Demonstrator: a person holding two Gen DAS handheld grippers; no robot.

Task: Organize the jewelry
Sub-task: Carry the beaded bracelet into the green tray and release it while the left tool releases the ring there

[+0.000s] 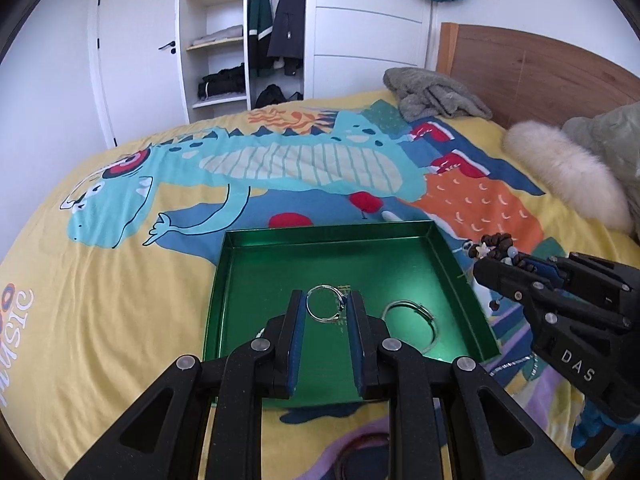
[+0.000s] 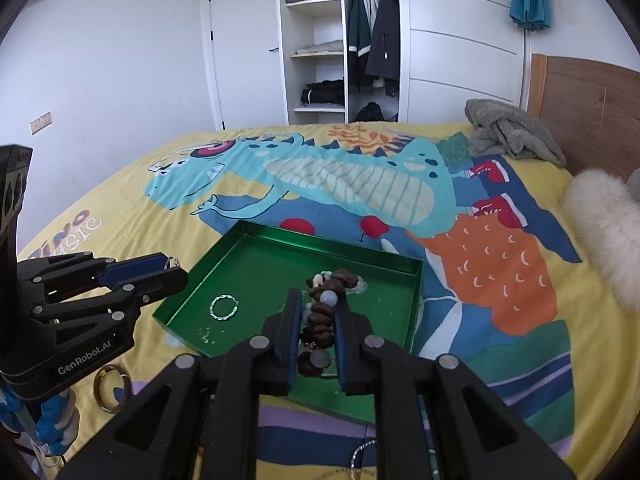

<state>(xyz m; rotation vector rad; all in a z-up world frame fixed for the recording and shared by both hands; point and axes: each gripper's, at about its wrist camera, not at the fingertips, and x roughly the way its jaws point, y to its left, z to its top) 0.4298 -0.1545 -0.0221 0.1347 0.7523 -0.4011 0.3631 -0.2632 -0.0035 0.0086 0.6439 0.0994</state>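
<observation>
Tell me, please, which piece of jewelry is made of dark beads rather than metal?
The beaded bracelet held in the right gripper; the others are metal rings.

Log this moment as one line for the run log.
left gripper: shut on silver ring over green tray | right gripper: shut on beaded bracelet over tray | twisted silver bangle: in tray

a yellow dinosaur bedspread (image 1: 120,280) covers the bed. a grey crumpled blanket (image 1: 432,94) lies near the wooden headboard (image 1: 532,64), a white furry cushion (image 1: 564,172) beside it. jackets (image 2: 374,36) hang in the open wardrobe.
</observation>
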